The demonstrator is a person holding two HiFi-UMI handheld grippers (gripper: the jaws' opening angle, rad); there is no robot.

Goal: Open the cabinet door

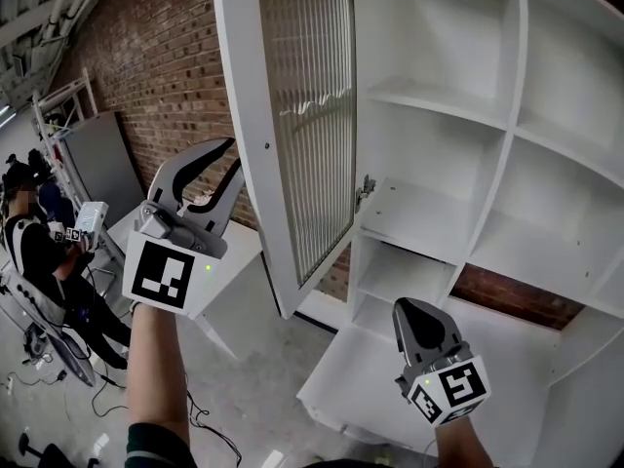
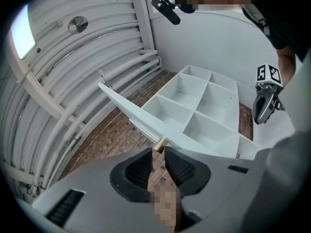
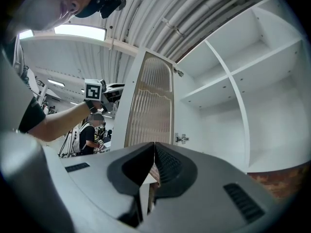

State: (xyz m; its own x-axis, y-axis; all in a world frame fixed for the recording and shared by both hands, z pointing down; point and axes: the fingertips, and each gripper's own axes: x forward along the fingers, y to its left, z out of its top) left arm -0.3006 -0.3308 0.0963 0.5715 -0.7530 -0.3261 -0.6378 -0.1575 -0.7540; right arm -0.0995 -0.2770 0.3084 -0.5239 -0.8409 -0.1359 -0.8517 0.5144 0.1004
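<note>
The white cabinet (image 1: 507, 125) stands with its tall ribbed-glass door (image 1: 292, 115) swung wide open toward me, showing bare shelves. My left gripper (image 1: 234, 159) is at the door's outer edge, its jaws closed to a narrow gap on the small brass knob (image 2: 159, 144), held at the very tips. The left gripper view shows the door edge (image 2: 131, 111) and the shelves (image 2: 199, 106) beyond the knob. My right gripper (image 1: 406, 308) hangs low in front of the lower shelves, shut and holding nothing. Its own view looks up at the door (image 3: 148, 106).
A brick wall (image 1: 156, 57) runs behind the cabinet. A white table (image 1: 229, 266) sits just under the left gripper. A seated person (image 1: 29, 252) is at far left beside a grey board (image 1: 97, 164). A white panel (image 1: 361, 378) lies low before the cabinet. Cables (image 1: 205, 417) trail on the floor.
</note>
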